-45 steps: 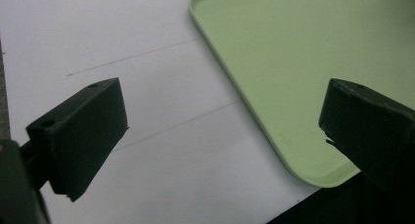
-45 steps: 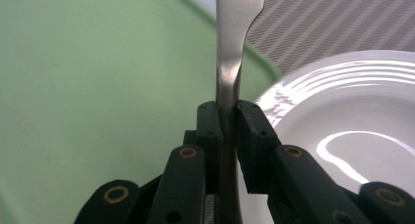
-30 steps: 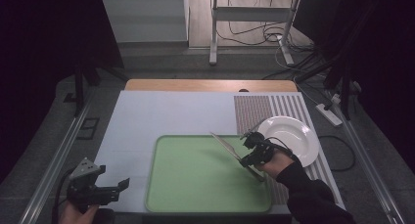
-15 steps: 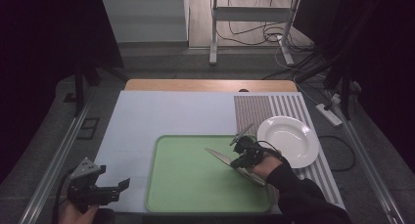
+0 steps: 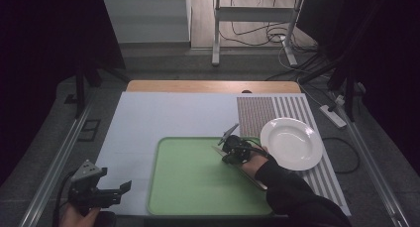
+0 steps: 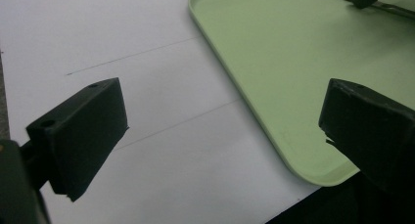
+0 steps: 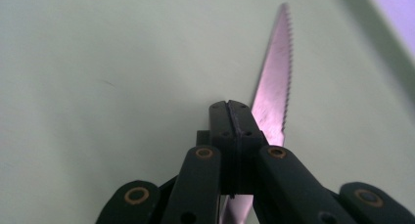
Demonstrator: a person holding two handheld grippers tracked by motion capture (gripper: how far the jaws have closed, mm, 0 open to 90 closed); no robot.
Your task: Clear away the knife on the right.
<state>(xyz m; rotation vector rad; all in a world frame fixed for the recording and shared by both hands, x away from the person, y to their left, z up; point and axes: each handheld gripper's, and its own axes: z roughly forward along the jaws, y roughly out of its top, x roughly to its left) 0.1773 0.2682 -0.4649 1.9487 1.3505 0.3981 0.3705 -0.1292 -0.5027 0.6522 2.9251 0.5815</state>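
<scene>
Right gripper (image 5: 229, 148) sits low over the green tray (image 5: 188, 187), toward its far right part, jaws pressed together on a serrated knife (image 7: 274, 87). In the right gripper view the blade runs out past the closed jaw tips, teeth along its right edge, pale green tray surface beneath it. From the high view the knife lies slantwise, its near end running under the dark sleeve (image 5: 297, 197); whether the blade touches the tray I cannot tell. Jaws have just been closing, the knife between them.

Left gripper (image 5: 119, 190) is held at the near left corner of the worktop (image 5: 163, 113), jaws spread wide with nothing between them, just left of the tray's near left corner (image 6: 313, 177).

White plate (image 5: 291, 143) rests right of the tray on the striped mat (image 5: 277, 108), just beside the right hand.
</scene>
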